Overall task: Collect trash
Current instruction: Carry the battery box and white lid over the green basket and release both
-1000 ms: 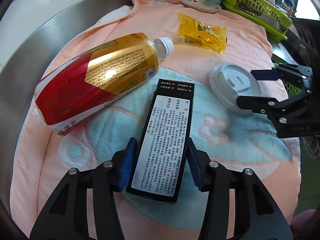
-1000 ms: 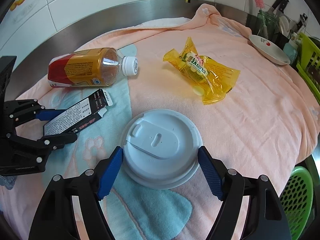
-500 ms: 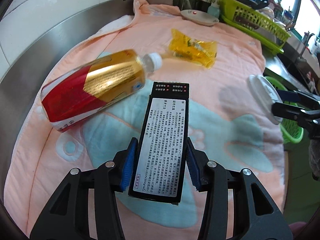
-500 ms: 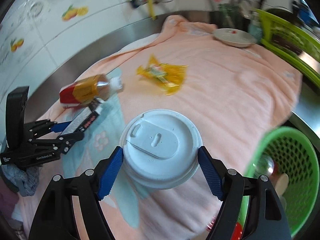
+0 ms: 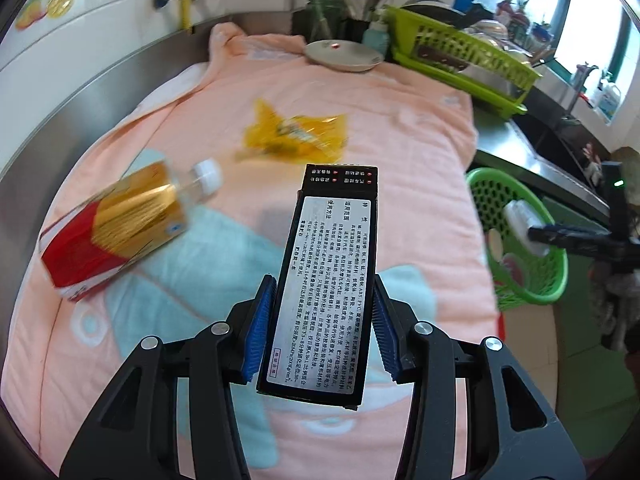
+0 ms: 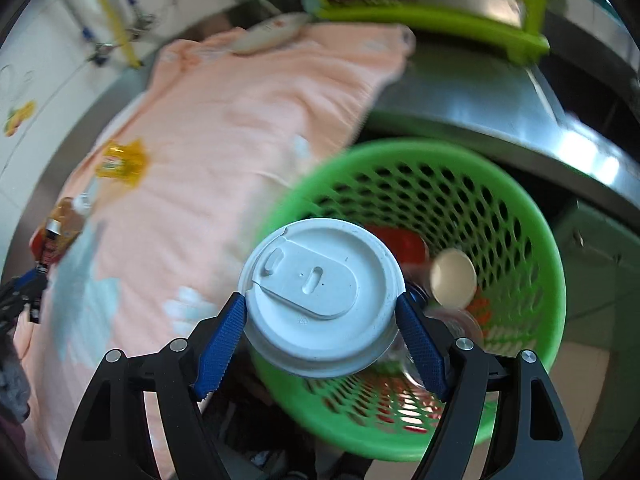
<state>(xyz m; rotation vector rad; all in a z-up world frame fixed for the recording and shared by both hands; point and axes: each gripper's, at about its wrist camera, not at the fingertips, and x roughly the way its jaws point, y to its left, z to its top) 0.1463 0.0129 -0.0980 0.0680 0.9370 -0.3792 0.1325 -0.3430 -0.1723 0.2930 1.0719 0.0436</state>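
Kitchen counter under a peach towel [image 5: 360,92]. My left gripper [image 5: 318,330] clamps a black carton [image 5: 326,280], light, stiff, held by its long edges above the towel. My right gripper [image 6: 320,334] pinches a white cup lid [image 6: 322,296] by its rim, thin and crushable, over the green basket [image 6: 548,248]. Basket contents are blurred; bottle [image 5: 120,232] and yellow wrapper [image 5: 296,136] remain on the towel.

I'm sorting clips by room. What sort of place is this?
Most likely a home kitchen: a steel counter along a tiled wall, a green dish rack with dishes, and a plate nearby.
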